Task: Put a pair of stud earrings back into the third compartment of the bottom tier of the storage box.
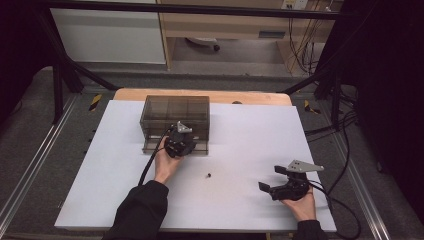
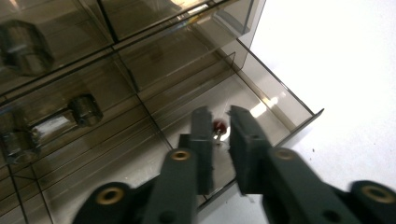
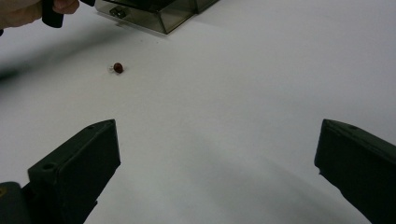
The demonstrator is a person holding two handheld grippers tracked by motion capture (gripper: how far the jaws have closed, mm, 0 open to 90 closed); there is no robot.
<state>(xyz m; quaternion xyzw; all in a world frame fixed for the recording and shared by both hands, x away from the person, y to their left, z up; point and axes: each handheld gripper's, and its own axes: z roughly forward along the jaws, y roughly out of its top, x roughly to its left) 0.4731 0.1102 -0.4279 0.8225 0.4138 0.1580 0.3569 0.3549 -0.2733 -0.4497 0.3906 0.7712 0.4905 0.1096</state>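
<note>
Nearest, at 5 o'clock on the white bench [image 1: 240, 200]: right hand-held gripper [image 1: 272, 181], jaws spread wide, nothing between them, aimed toward 9 o'clock. Parked low and clear, probably waiting its turn.

Mid-bench, near centre: small dark red bead-like object [image 1: 208, 175] with a bit of metal on it, lying loose, well apart from both grippers. Seen again from the right gripper view at 11 o'clock [image 3: 118, 67]. Likely next to be picked up.

Farther, at 11 o'clock: left hand-held gripper [image 2: 219, 140], jaws narrowed to a slim gap, poised over the pulled-out lower drawer [image 2: 261, 100] of the smoky transparent drawer box [image 1: 175, 117]. Second small red piece [image 2: 219, 125] lies between the jaw tips on the drawer floor; gripped or just released, cannot tell. Drawer drawn open, presumably to take the pieces.
</note>
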